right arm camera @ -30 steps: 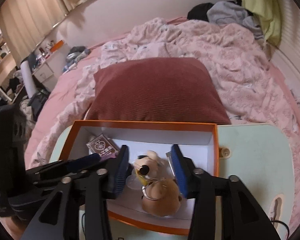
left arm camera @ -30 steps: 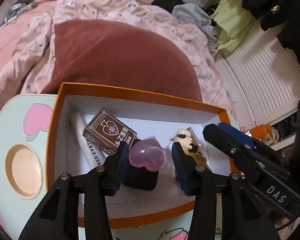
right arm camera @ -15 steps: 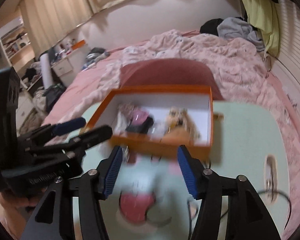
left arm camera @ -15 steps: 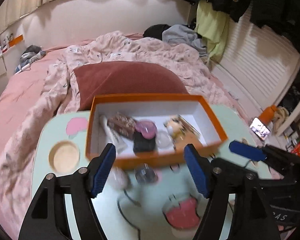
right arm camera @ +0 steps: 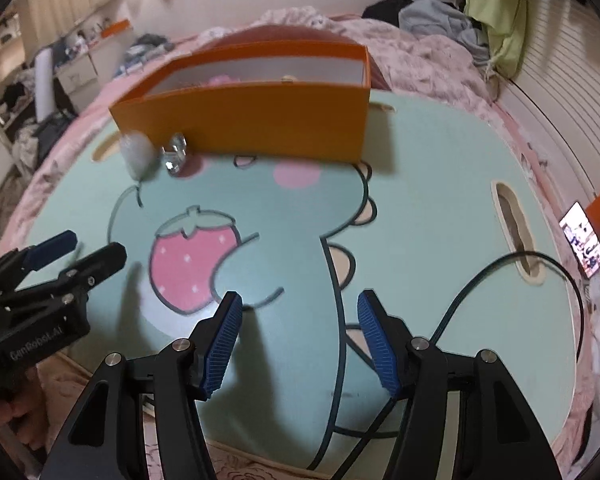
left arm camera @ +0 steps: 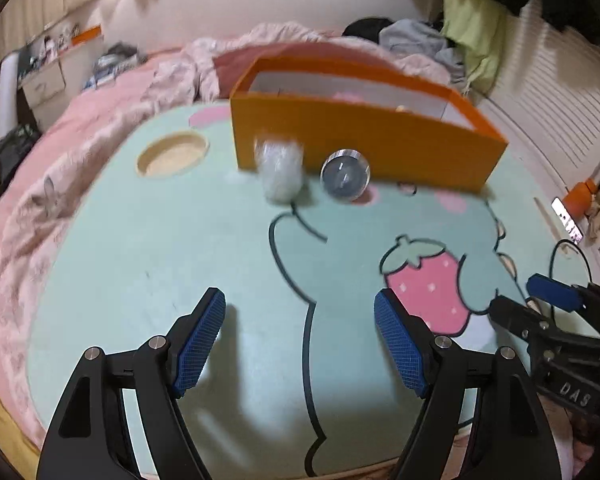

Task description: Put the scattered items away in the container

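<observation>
- Left wrist view: left tool (left arm camera: 300, 336) hangs over the mint-green bench (left arm camera: 148, 264), jaws wide and opening, nothing between them.
- Right wrist view: right tool (right arm camera: 300, 338) released, jaws apart, empty, above the strawberry print (right arm camera: 192, 256).
- Orange box (left arm camera: 359, 144) stands at the far side of the bench; pink thing inside, barely visible.
- Fluffy white ball (left arm camera: 280, 172) on the bench, touching or just beside the box's front wall, blurred.
- Clear round ball (left arm camera: 344, 176) next to it, near the same wall.
- Black cable (right arm camera: 499, 280) lies across the bench's right part.
</observation>
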